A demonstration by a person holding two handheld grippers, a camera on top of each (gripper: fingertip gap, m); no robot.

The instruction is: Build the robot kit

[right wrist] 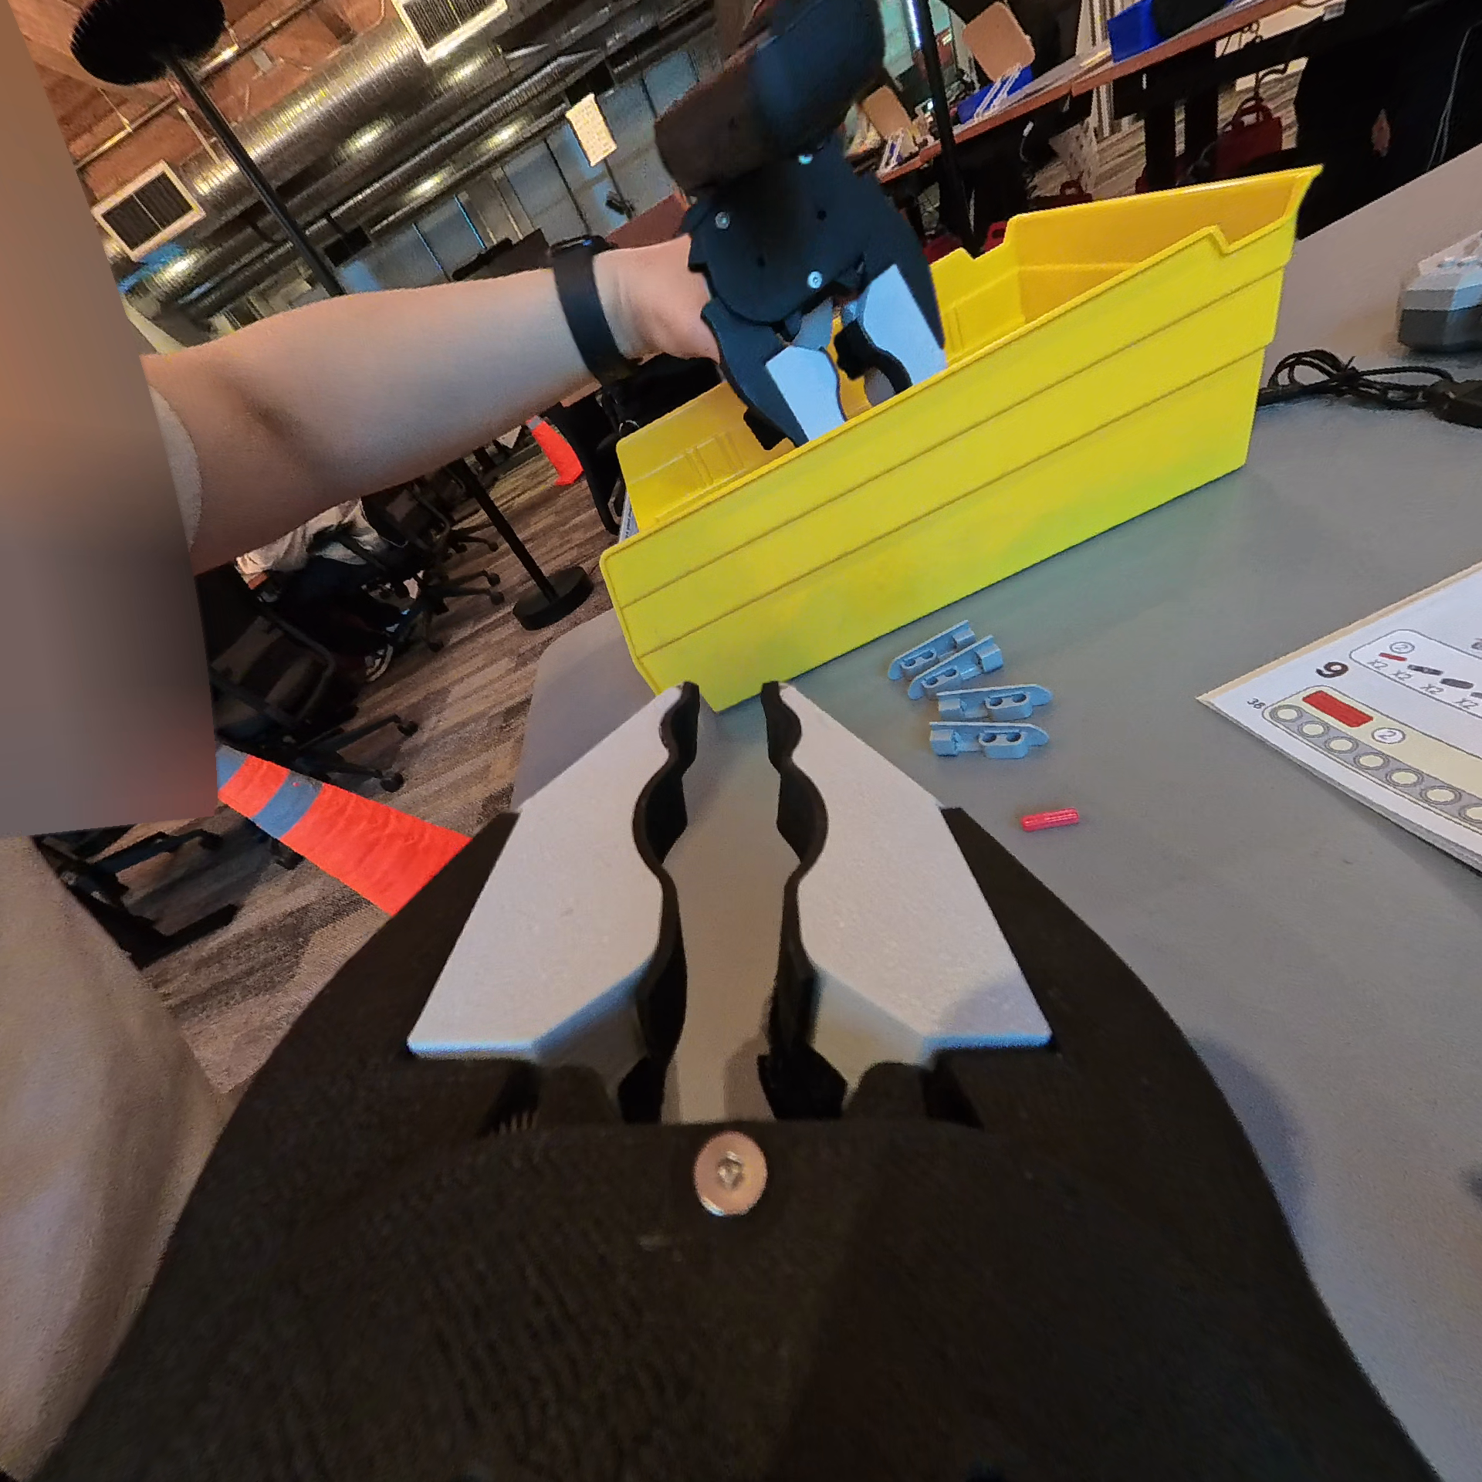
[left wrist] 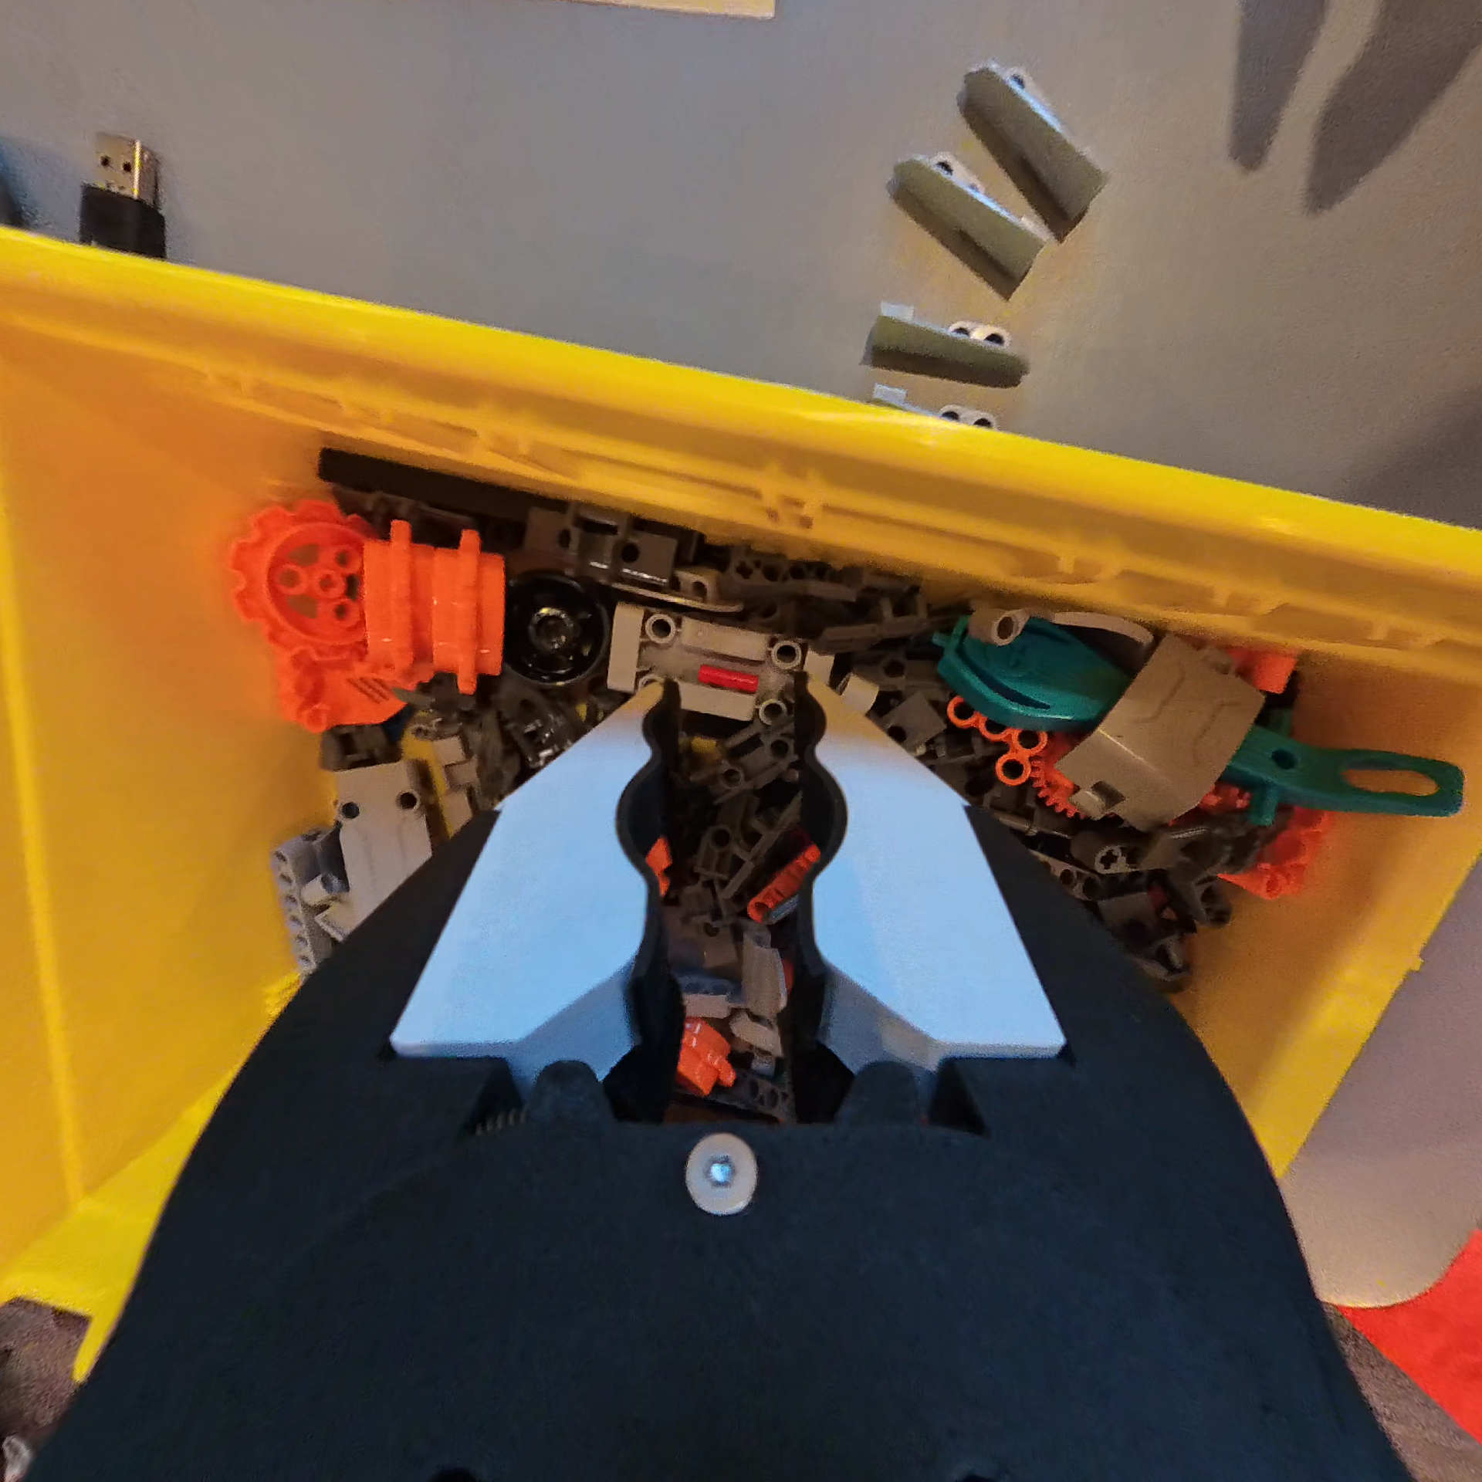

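Observation:
My left gripper (left wrist: 730, 691) is open and reaches down into a yellow bin (left wrist: 722, 449) full of small building-toy parts. Its fingertips (left wrist: 656, 696) stand at either side of a light grey block (left wrist: 706, 641) with a red pin in it; I cannot tell whether they touch it. An orange gear (left wrist: 309, 589), a black wheel (left wrist: 557, 632) and a teal part (left wrist: 1042, 678) lie nearby. The right wrist view shows this gripper (right wrist: 838, 385) inside the bin (right wrist: 962, 521). My right gripper (right wrist: 730, 699) is slightly open and empty, above the table's near corner.
Several small grey parts (right wrist: 974, 698) and a red pin (right wrist: 1050, 819) lie on the grey table (right wrist: 1163, 922) beside the bin. A printed sheet (right wrist: 1379, 722) lies at the right, a black cable (right wrist: 1363, 385) and grey device (right wrist: 1443, 305) behind. A USB plug (left wrist: 120, 196) lies beyond the bin. Tip to tip, the grippers are about 20 cm apart. The black wheel (left wrist: 557, 632) lies around 4 cm away from my left fingertips. From my left tips it is roughly 10 cm to the orange gear (left wrist: 309, 589); from my right, 25 cm.

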